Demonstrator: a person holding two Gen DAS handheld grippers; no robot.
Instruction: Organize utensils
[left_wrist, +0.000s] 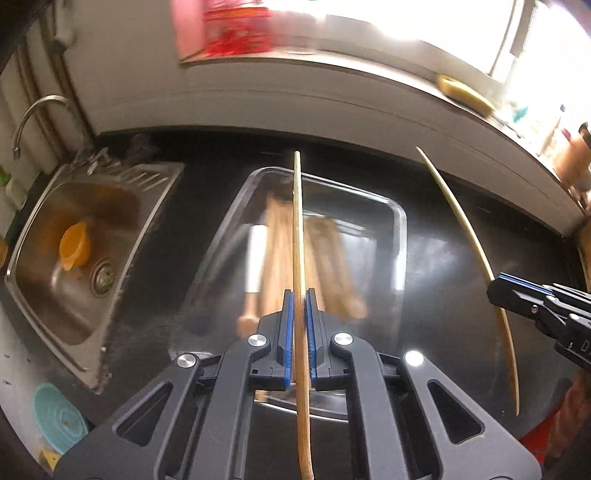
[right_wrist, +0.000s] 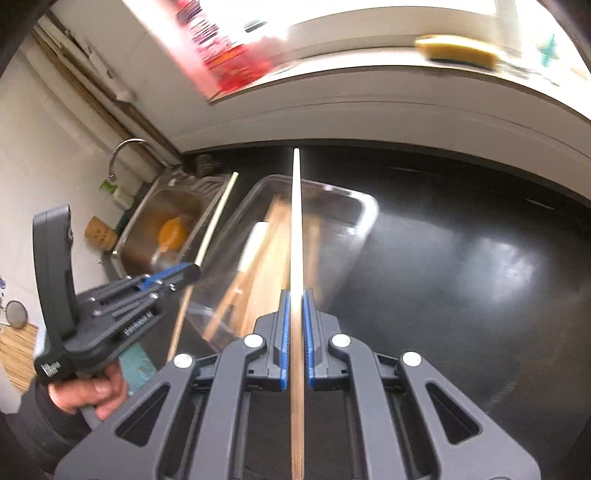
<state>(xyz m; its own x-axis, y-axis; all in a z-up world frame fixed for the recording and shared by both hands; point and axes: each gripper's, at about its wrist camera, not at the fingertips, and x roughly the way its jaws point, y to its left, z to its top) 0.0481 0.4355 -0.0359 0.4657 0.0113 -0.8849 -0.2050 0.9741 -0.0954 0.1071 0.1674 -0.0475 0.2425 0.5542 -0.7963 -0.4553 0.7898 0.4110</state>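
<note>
— Gripping anything, those two claws?

— Yes, both. The left claw (left_wrist: 299, 328) is clenched on a long bamboo chopstick (left_wrist: 298, 229) that runs up between its blue pads (left_wrist: 287, 332) and sticks out well past them. The right claw (right_wrist: 295, 332) is clenched the same way on a second chopstick (right_wrist: 296, 229).

— Where are they over the worktop?

— Both hang above the dark glossy worktop (left_wrist: 461, 258), pointing steeply down. Under the left claw's chopstick sits a clear rectangular container (left_wrist: 400, 236), and the right claw's view shows its stick crossing the same container too.

— What lies in the container?

— Several wooden utensils (left_wrist: 328, 258), blurred, plus one with a white part (left_wrist: 256, 258). I cannot tell what each one is.

— Can each claw see the other?

— Yes. In the left wrist view the right claw enters from the right edge with its stick curving upward. In the right wrist view the left claw sits at the left, a hand (right_wrist: 92, 391) wrapped round its handle.

— Anything else nearby?

— A steel sink (left_wrist: 92, 236) to the left of the container, with an orange funnel (left_wrist: 75, 245) inside and a curved tap (left_wrist: 37, 114) behind. A yellow sponge (right_wrist: 456, 51) rests on the pale ledge above.
</note>
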